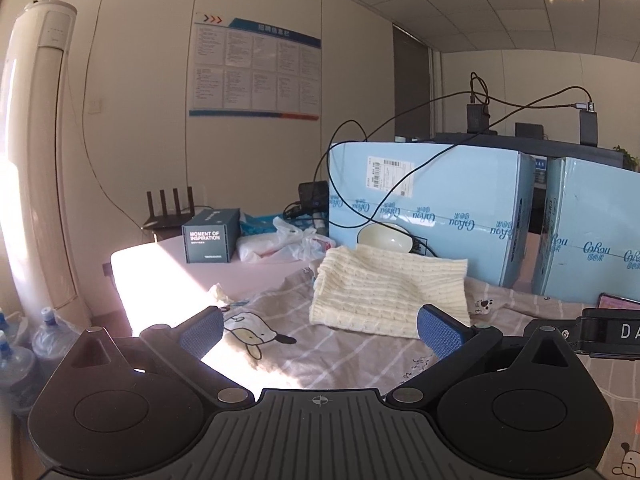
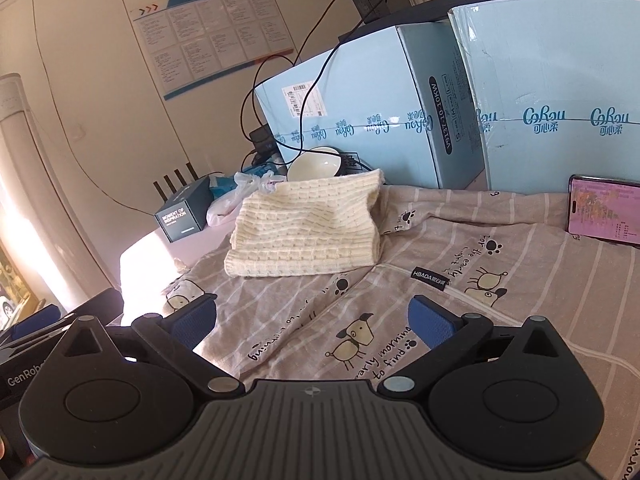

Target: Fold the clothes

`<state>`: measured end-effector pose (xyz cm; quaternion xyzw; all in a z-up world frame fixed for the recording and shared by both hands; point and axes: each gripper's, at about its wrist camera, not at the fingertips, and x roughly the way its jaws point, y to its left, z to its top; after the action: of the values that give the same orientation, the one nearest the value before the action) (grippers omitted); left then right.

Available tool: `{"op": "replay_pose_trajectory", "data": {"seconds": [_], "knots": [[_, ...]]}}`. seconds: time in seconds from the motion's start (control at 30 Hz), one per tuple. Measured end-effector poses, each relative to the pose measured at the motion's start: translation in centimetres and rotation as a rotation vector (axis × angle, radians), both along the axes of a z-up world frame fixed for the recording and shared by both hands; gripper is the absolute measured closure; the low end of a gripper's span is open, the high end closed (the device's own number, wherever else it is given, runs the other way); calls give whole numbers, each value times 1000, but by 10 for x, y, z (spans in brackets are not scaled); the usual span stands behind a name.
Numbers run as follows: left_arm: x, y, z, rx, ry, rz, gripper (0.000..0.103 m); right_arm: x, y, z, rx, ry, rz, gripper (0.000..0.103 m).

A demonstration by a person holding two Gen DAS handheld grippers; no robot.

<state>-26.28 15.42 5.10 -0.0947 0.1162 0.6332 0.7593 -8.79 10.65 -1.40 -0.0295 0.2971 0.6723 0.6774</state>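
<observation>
A cream knitted garment (image 1: 386, 292) (image 2: 308, 228) lies folded in a thick rectangle on a striped grey-beige sheet (image 1: 340, 360) (image 2: 440, 280) printed with cartoon dogs. My left gripper (image 1: 320, 330) hovers just in front of the garment's near edge, open, with nothing between its blue pads (image 1: 202, 330). My right gripper (image 2: 314, 322) is also open and empty, over the sheet a little nearer than the garment's front edge. Part of the right gripper's body (image 1: 608, 332) shows at the right edge of the left wrist view.
Two light blue cartons (image 1: 432, 208) (image 2: 540, 92) stand behind the garment, with black cables draped over them. A white bowl (image 1: 384, 238) (image 2: 314, 166) leans against the carton. A dark box (image 1: 210, 240), plastic bags (image 1: 280, 244), a router (image 1: 168, 208) and a lit phone (image 2: 604, 210) sit nearby. Water bottles (image 1: 24, 344) stand left.
</observation>
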Motion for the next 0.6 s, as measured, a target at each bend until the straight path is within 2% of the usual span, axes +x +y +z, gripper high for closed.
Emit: {"op": "replay_pose_trajectory", "data": {"seconds": [0.23, 0.6], "knots": [[-5, 5, -8, -34, -13, -2, 0, 0, 5, -6, -25, -14, -8, 0], [-6, 7, -11, -43, -17, -10, 0, 1, 6, -9, -30, -11, -1, 0]]}}
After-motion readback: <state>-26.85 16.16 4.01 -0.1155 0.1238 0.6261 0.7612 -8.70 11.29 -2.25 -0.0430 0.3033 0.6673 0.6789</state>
